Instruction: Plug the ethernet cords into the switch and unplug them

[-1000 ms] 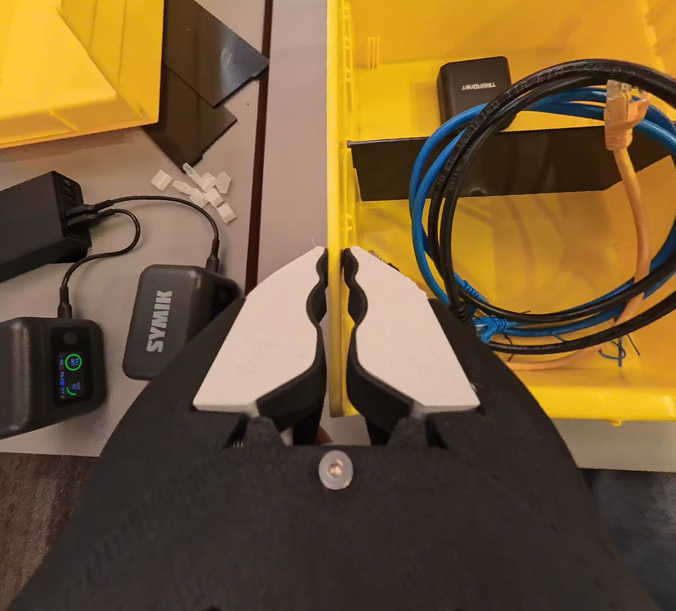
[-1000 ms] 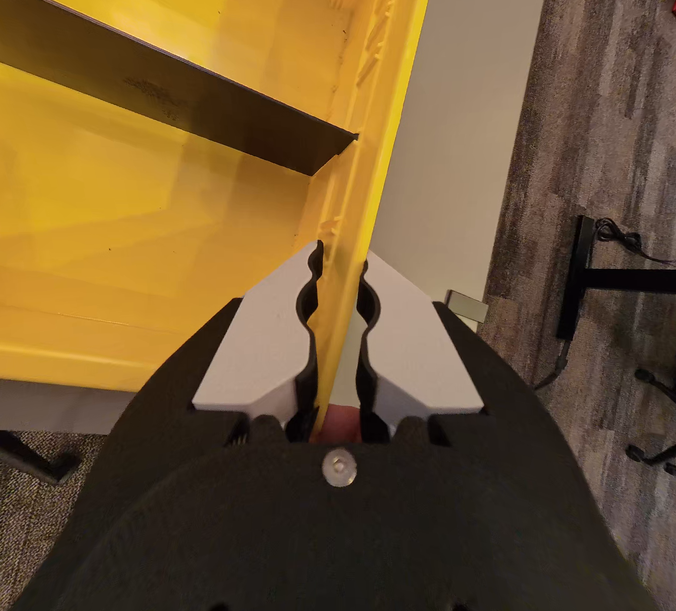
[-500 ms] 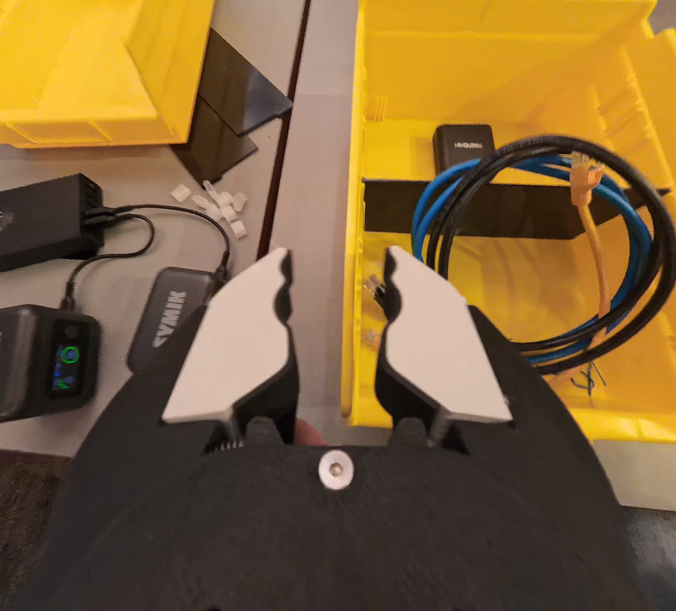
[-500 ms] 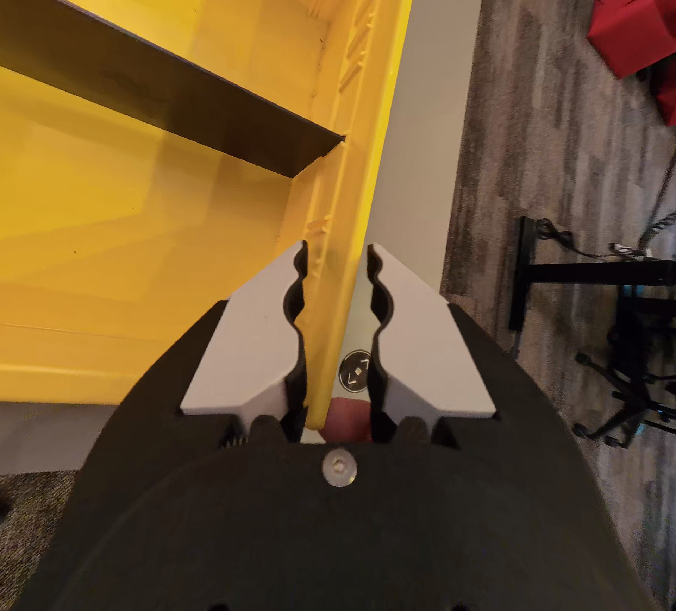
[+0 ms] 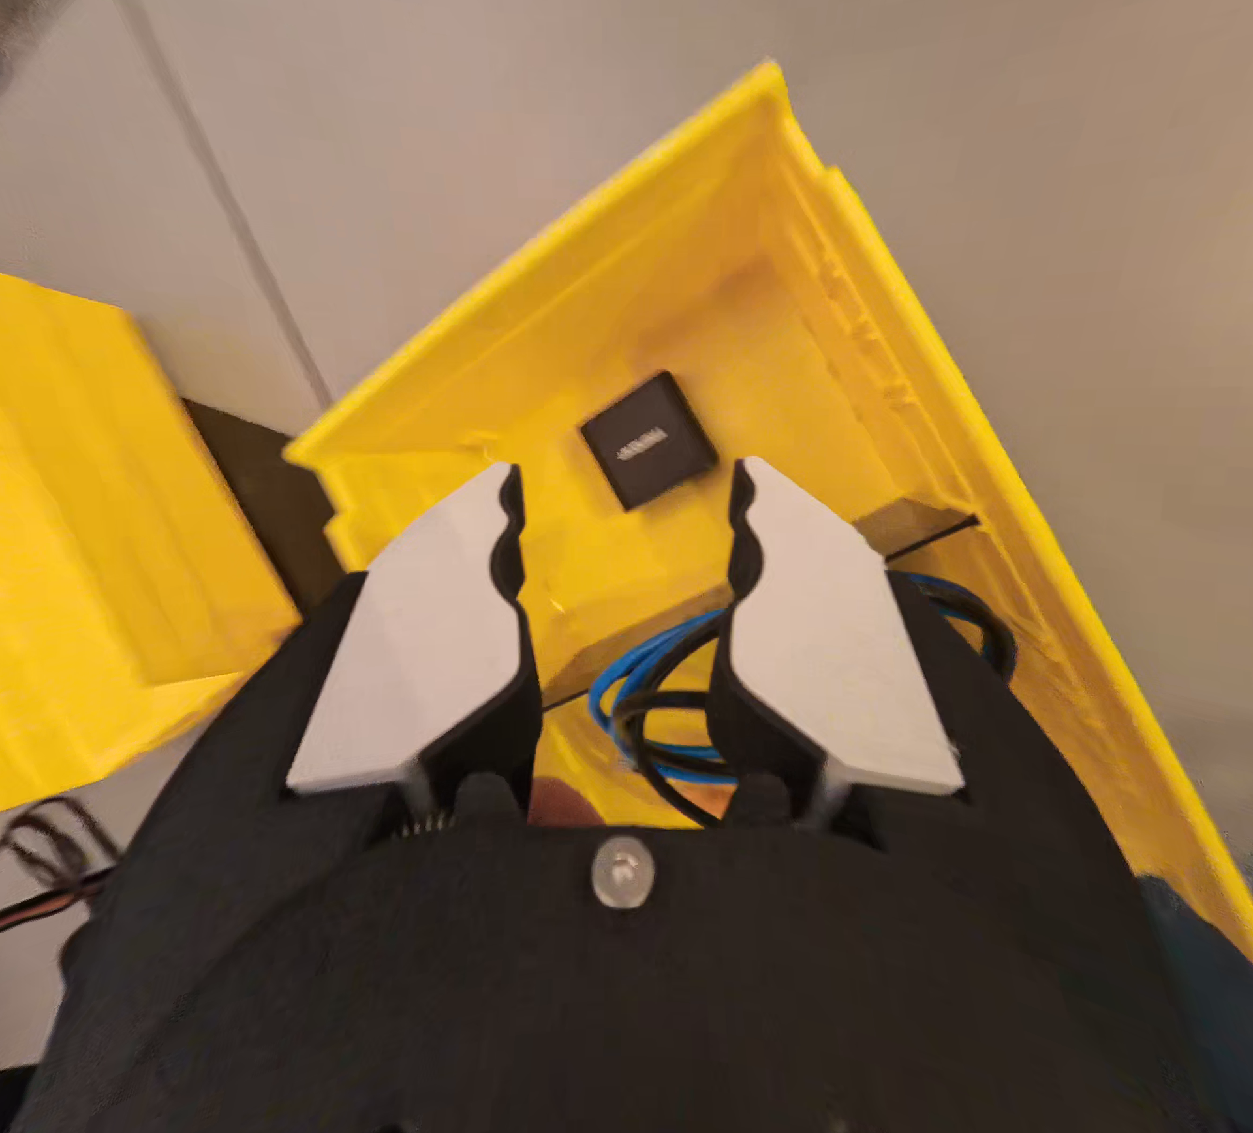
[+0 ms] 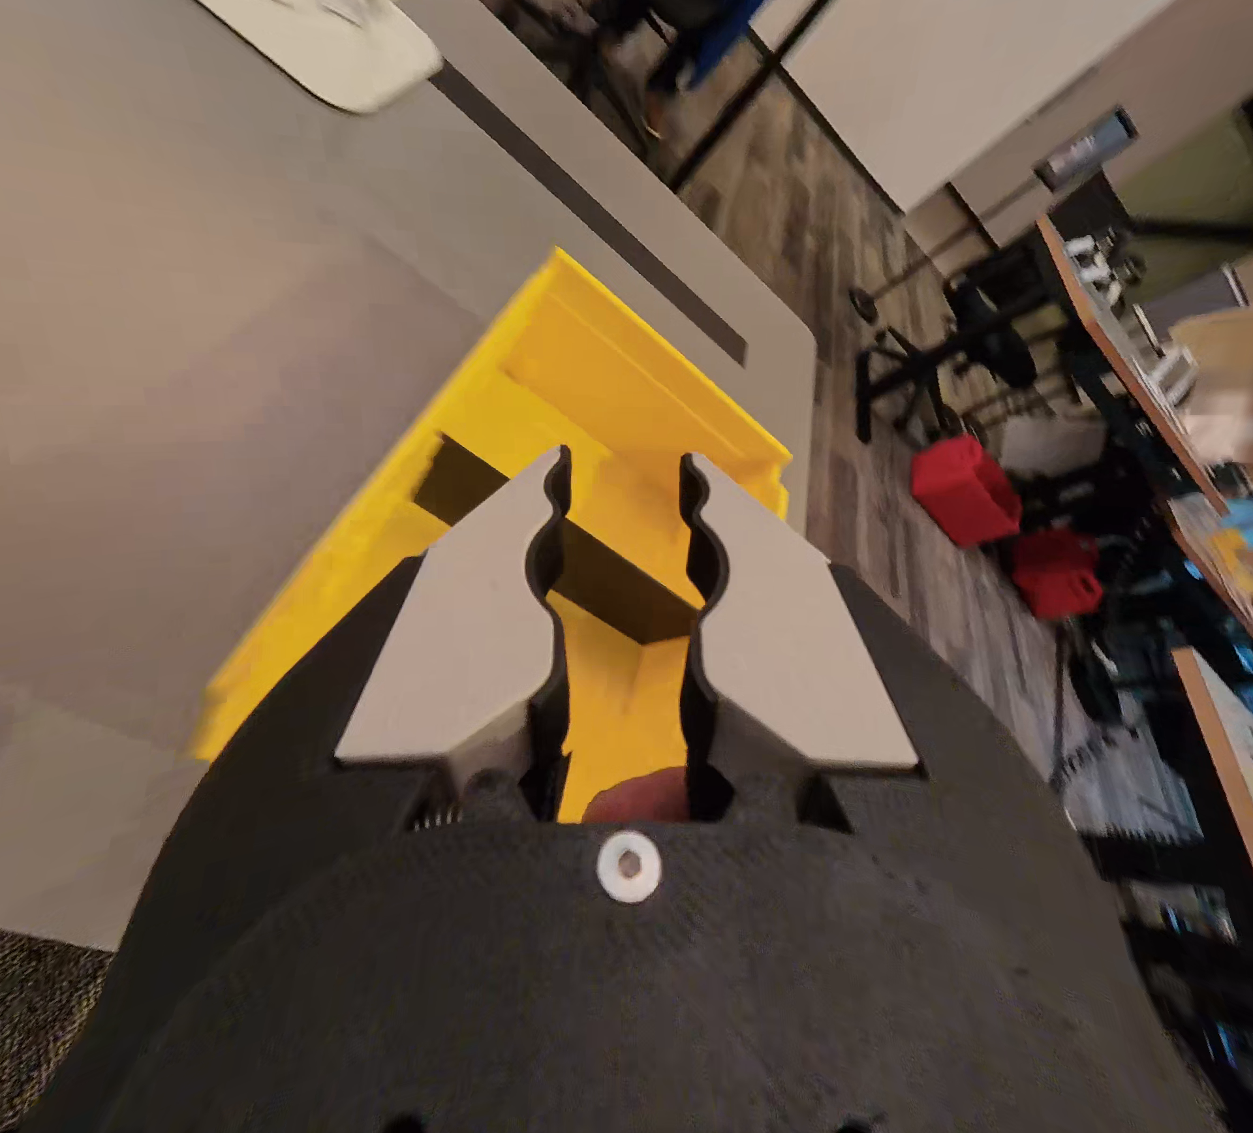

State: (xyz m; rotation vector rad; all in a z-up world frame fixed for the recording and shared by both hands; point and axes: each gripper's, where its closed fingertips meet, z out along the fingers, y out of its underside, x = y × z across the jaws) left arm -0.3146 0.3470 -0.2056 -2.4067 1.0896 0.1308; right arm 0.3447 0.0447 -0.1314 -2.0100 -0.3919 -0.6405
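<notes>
- Yellow plastic bin (image 5: 515,354) lies under both tools on the grey table (image 5: 474,83); the left gripper (image 5: 627,476) hovers over it with its jaws spread wide and nothing between them.
- Black switch (image 5: 647,439) sits flat on the bin floor in the far compartment, just ahead of the left gripper's fingertips and slightly right of the gap. It bears a pale printed mark, too smeared to read.
- Coiled ethernet cords, blue (image 5: 644,660) and black (image 5: 634,714), lie in the near compartment, close under the left gripper; its right finger covers most of the coil. No plug end shows, and no cord reaches the switch.
- Black divider (image 6: 617,578) crosses the bin between the two compartments; in the left wrist view only short stretches of it show.
- Right gripper (image 6: 624,463) is also released, its jaws apart and clear of the bin wall, looking down into the bin's bare corner.
- Second yellow bin (image 5: 102,524) stands left of the left gripper, cut off by the frame edge.
- Red boxes (image 6: 963,490) stand on the floor far off to the right of the right gripper.
- Both views are motion-blurred.
- A second ago each gripper was clamped on a side wall of the bin; both have since let go and risen, and the orange cord seen then is now out of sight.
</notes>
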